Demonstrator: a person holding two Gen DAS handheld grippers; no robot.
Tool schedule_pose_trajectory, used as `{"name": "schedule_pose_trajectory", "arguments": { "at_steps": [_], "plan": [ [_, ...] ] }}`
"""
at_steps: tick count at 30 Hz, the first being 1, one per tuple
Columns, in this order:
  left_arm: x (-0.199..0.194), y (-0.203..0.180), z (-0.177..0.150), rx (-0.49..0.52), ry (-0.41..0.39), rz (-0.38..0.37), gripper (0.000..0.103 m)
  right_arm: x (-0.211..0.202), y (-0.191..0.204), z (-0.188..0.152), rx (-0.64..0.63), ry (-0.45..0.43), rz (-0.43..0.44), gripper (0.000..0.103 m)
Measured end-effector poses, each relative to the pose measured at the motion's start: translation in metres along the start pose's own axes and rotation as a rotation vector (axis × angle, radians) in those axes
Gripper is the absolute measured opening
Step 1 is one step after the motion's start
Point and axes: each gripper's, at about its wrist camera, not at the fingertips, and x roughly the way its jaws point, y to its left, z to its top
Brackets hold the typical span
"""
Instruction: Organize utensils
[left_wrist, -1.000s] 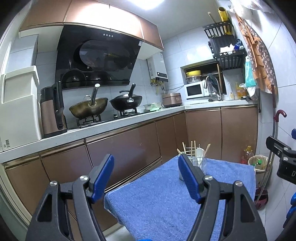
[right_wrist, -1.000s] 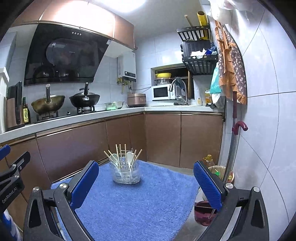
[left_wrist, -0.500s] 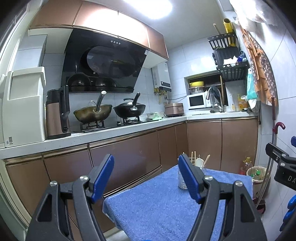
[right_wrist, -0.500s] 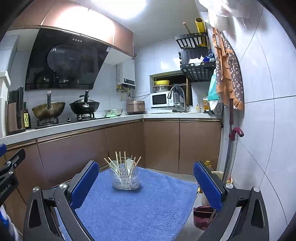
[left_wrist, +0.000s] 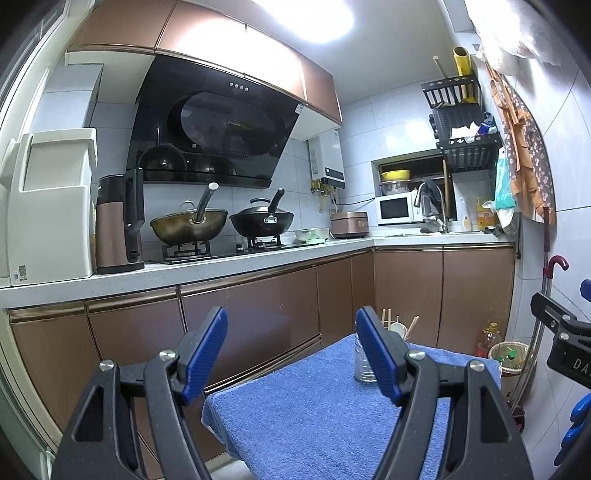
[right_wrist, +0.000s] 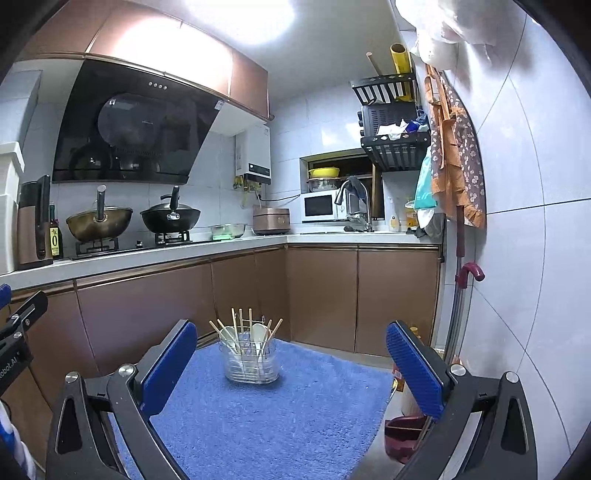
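While both of your tools hang in the air with nothing in them, the job looks either just about done or not begun; you cannot tell which from here. Your left tool (left_wrist: 291, 354) has its blue fingers (left_wrist: 205, 354) spread wide and holds nothing. Your right tool (right_wrist: 291, 365) is spread wide too, and it is bare as well.

The clear cup (right_wrist: 252, 356) stands upright on the blue towel (right_wrist: 266, 417) that covers the desk, a little below the middle of the right view. In the left view it sits at the lower right, partly hidden behind one blue finger. The chopsticks (right_wrist: 240, 323) and white spoons (right_wrist: 257, 330) all stick up out of the cup, fanned out in a loose bunch.

No fork, spoon or stick lies loose on the towel in either view. So if the job is to put everything in the cup, it looks finished. If you are meant to sort the things, every bit of that is left, and you would need to reach toward the cup first.
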Motion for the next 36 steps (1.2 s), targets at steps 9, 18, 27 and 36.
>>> {"name": "schedule_pose_trajectory", "arguments": {
  "at_steps": [9, 18, 27, 36],
  "plan": [
    [0.002, -0.001, 0.0, -0.008, 0.024, -0.036, 0.071, 0.0, 0.0, 0.0, -0.001, 0.002, -0.001, 0.103],
    [0.012, -0.008, -0.004, -0.012, 0.069, -0.067, 0.071, 0.008, 0.0, -0.005, -0.009, 0.03, 0.004, 0.103],
    [0.034, -0.017, -0.013, -0.014, 0.119, -0.073, 0.071, 0.033, -0.008, -0.018, 0.039, 0.098, 0.127, 0.103],
    [0.058, -0.034, -0.021, -0.007, 0.165, -0.099, 0.071, 0.057, -0.016, -0.028, 0.024, 0.134, 0.077, 0.103]
  ]
}}
